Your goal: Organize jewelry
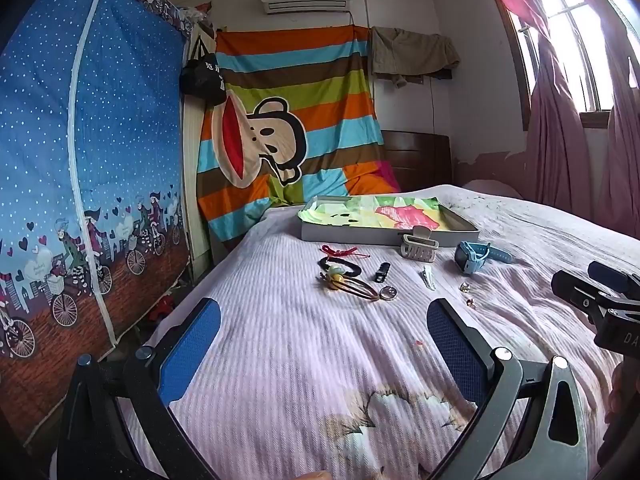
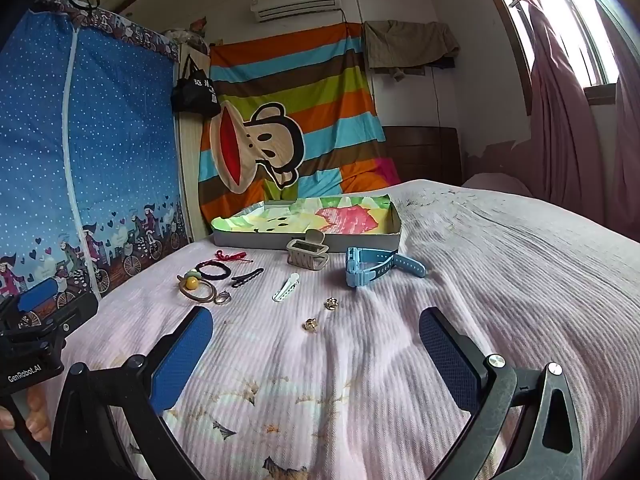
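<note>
Jewelry lies loose across the middle of the bed (image 2: 500, 264): nearest us two small gold earrings (image 2: 310, 324), then a white clip (image 2: 286, 286), hair ties (image 2: 212, 270), a blue watch (image 2: 362, 266) and a claw clip (image 2: 306, 254), with the tray (image 2: 308, 240) beyond toward the far edge. We hold the left gripper (image 1: 324, 354) and right gripper (image 2: 316, 354) above the bedspread, fingers spread apart and empty. The earrings could sink into the soft cover and slip the wide pads.

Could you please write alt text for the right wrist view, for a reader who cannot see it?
The open right gripper hovers over a pink bed strewn with jewelry: two gold earrings, a white clip, a beige claw clip, a blue watch and hair ties. Behind them lies a shallow tray; the left gripper shows at the left edge.
</note>
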The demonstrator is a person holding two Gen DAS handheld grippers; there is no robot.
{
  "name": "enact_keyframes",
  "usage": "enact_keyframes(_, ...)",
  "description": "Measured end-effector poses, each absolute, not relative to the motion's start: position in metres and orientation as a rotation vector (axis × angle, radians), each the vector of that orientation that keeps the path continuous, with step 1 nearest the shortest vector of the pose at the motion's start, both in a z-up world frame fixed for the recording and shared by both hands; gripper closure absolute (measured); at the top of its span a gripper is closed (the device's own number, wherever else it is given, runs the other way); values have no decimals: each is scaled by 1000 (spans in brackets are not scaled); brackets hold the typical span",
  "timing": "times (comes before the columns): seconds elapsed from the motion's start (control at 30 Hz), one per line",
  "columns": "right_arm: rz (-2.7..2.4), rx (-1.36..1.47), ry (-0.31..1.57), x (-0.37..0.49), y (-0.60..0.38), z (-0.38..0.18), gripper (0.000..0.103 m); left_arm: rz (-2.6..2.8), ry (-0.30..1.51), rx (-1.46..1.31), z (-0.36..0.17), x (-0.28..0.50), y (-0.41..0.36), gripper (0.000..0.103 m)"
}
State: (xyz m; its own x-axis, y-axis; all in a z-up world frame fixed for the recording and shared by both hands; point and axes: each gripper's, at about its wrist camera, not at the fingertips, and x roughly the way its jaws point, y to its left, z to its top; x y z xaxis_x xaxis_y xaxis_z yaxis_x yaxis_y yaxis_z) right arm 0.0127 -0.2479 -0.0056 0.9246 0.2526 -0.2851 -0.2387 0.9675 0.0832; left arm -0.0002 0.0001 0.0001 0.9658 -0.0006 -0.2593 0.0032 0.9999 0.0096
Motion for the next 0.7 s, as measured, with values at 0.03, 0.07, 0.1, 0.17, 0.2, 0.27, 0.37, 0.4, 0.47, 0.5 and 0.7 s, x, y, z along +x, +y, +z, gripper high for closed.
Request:
enact_keyframes(0.03, 252, 48, 298, 13, -248, -6, 0, -4, 262, 10, 0, 0, 0, 2)
enact_keyframes(0.07, 252, 48, 299, 13, -248, -6, 0, -5, 261, 11, 1, -1, 0, 2)
enact_keyframes(0.1, 252, 48, 299, 13, -248, -6, 0, -6, 261, 12, 0, -1, 1, 2)
enact_keyframes(0.17, 252, 48, 300, 13, -248, -6, 0, -9, 259, 16, 1, -1, 1, 2)
enact_keyframes(0.2, 252, 48, 300, 13, -248, -6, 0, -11, 258, 18, 2, -1, 1, 2)
enact_keyframes(0.27, 253, 49, 300, 13, -248, -6, 0, -17, 257, 19, 1, -1, 1, 2)
enact_keyframes(0.37, 252, 48, 300, 13, -248, -6, 0, -21, 256, 21, 0, -2, -2, 2)
enact_keyframes(0.4, 252, 49, 301, 13, -248, -6, 0, -22, 256, 21, 1, -2, -1, 2)
enact_keyframes(0.47, 252, 49, 300, 13, -248, -6, 0, -21, 256, 22, 0, -2, -3, 2)
enact_keyframes(0.5, 253, 49, 301, 13, -248, -6, 0, -21, 256, 22, 0, -2, -3, 2)
enact_keyframes(0.7, 252, 49, 302, 13, -247, -6, 0, -19, 255, 24, 0, -2, -4, 2)
